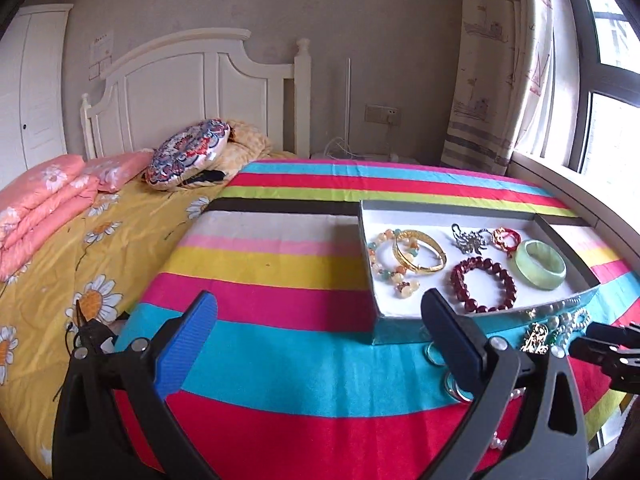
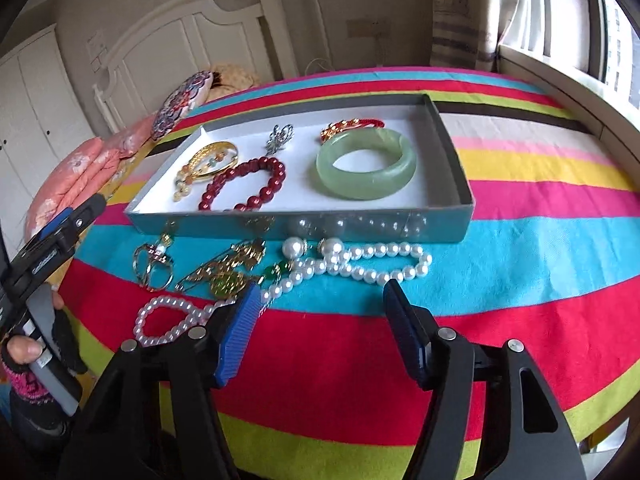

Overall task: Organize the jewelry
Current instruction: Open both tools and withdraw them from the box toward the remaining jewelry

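Note:
A shallow grey box (image 2: 456,160) lies on the striped cloth. It holds a green jade bangle (image 2: 366,164), a dark red bead bracelet (image 2: 248,186), a gold bangle (image 2: 212,160), a silver brooch (image 2: 280,136) and a red string bracelet (image 2: 352,124). In front of the box lie a pearl necklace (image 2: 376,268), a gold pin with green stones (image 2: 228,272) and a gold ring piece (image 2: 154,264). My right gripper (image 2: 322,288) is open just short of the pearls, holding nothing. My left gripper (image 1: 320,300) is wide open over bare cloth, left of the box (image 1: 396,326).
The striped cloth (image 1: 280,264) covers a bed with a yellow daisy sheet (image 1: 80,248). Folded pink quilts (image 1: 44,200), a patterned cushion (image 1: 188,152) and a white headboard (image 1: 192,92) lie behind. A window sill (image 2: 568,84) and curtain (image 1: 492,80) border the right side.

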Motion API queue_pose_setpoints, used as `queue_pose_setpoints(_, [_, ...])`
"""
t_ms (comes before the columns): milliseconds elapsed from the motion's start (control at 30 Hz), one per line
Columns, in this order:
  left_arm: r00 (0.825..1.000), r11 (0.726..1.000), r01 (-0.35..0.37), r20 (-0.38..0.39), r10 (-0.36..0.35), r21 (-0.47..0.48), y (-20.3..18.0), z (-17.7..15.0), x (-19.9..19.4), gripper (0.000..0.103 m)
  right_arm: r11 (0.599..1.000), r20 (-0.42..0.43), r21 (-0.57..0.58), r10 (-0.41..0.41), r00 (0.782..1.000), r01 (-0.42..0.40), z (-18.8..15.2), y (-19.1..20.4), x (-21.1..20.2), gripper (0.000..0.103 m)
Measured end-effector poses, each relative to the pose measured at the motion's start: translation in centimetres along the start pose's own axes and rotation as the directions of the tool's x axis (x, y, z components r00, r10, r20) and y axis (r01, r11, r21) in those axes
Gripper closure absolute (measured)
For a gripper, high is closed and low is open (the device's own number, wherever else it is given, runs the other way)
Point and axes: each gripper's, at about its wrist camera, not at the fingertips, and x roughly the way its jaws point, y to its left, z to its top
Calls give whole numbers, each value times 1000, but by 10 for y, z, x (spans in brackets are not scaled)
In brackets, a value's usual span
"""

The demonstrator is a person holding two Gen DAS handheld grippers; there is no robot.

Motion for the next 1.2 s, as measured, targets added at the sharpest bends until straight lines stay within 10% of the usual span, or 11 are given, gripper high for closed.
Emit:
queue_pose_setpoints(233, [999, 999, 29, -47, -27, 28, -8, -2, 9, 2, 992, 31, -38, -115, 993, 116, 11, 15, 17, 46])
queue_pose_setpoints(467, [994, 994, 86, -63, -90, -67, 5, -4, 11, 2, 981, 49, -128, -143, 988, 148, 4, 2, 12, 92])
queue_pose_setpoints(967, [959, 963, 268, -84, -271, -39, -25, -25, -22, 2, 999, 126, -41, -18, 992, 24, 0, -27, -17, 94])
queue_pose_setpoints(1200, [945, 950, 304, -150, -292, 68, -66, -32, -11, 22, 998, 141, -56, 7, 990, 1, -1, -22, -23, 94])
